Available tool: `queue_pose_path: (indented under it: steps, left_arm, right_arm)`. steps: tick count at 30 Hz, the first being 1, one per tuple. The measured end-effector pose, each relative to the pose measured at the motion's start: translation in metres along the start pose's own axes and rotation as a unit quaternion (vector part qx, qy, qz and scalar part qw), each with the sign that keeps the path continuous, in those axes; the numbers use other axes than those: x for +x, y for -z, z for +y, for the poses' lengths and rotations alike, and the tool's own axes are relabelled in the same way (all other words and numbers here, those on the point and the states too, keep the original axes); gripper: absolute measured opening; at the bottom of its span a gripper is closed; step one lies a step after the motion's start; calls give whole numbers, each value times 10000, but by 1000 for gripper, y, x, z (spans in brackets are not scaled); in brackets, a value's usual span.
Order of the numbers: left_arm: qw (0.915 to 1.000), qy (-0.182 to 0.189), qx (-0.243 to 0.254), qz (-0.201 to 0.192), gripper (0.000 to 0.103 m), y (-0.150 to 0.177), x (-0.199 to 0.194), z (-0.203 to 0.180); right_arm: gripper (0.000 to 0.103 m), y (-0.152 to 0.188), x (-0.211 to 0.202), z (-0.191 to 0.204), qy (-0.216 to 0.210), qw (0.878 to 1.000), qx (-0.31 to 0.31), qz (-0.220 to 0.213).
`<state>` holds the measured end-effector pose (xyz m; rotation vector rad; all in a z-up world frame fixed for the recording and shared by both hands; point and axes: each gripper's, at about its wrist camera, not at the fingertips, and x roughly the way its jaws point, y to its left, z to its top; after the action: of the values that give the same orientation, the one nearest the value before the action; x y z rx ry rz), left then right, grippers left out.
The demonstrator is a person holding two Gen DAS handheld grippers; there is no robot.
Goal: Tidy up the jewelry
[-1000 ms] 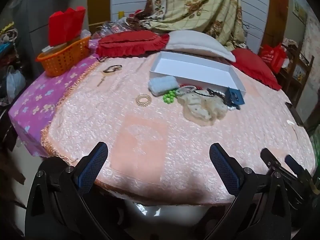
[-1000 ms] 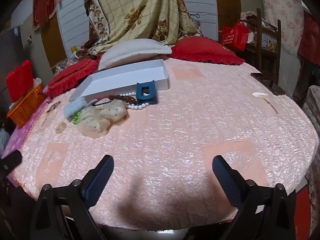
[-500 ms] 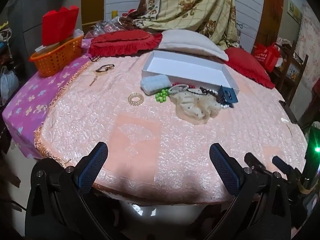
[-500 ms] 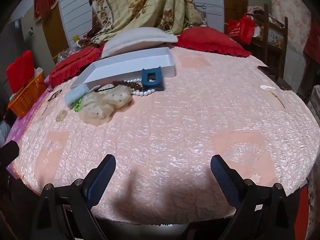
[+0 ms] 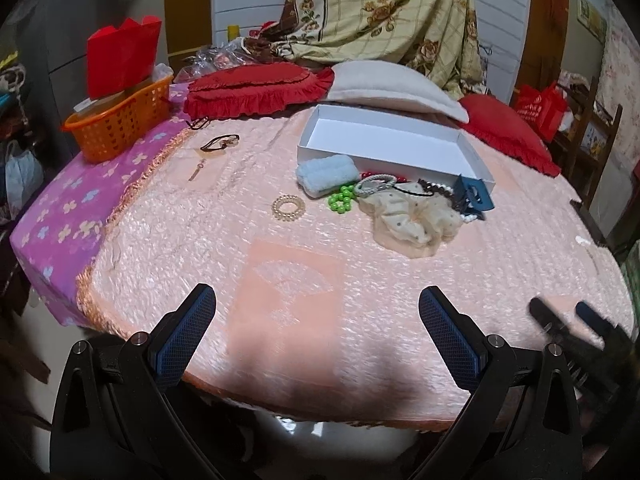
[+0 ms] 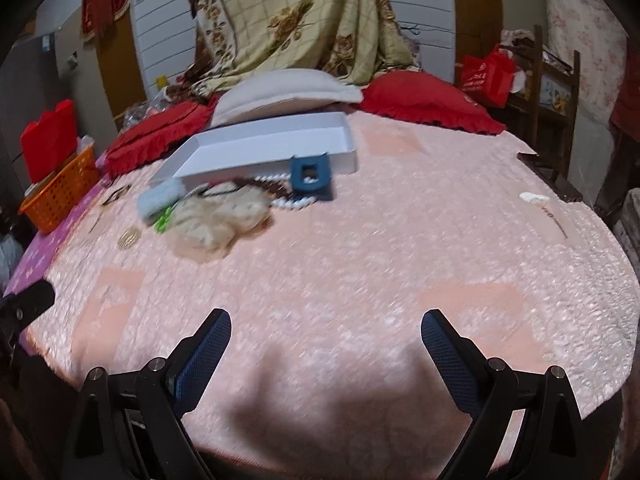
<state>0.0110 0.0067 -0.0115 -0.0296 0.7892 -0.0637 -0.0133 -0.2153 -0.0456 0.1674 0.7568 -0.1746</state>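
You are holding both grippers over the near edge of the pink bedspread, the left gripper and the right gripper each spread wide and gripping nothing. Your left view is giving you the sharper look: one white box lying open, and just before it one pale blue pad, one green bead bracelet, one gold coil ring, one cream scrunchie and one blue clip. It is also showing a dark hair tie near the orange basket. Your right view is blurring that heap, yet it alone is showing the white bead strand curling by the clip and a small white object far right. Red beads behind the scrunchie are lying mostly hidden. Three pillows are lining the far side.
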Motion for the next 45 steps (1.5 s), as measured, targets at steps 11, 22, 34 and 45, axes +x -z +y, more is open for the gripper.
queue_pose_path:
  steps: [11, 22, 34, 45]
  left_arm:
    - [9988, -401, -220, -171, 102, -37, 7, 57]
    - [9983, 231, -462, 283, 102, -128, 94, 59]
    - [9856, 423, -679, 1487, 72, -184, 259, 48]
    - [9832, 542, -360, 1706, 46, -169, 272, 24]
  right_arm:
    - [87, -46, 8, -31, -357, 9986, 395, 20]
    - [78, -113, 61, -59, -419, 9978, 490, -175]
    - [70, -177, 201, -69, -687, 9916, 687, 848]
    - [35, -185, 220, -74, -580, 9892, 783, 1094]
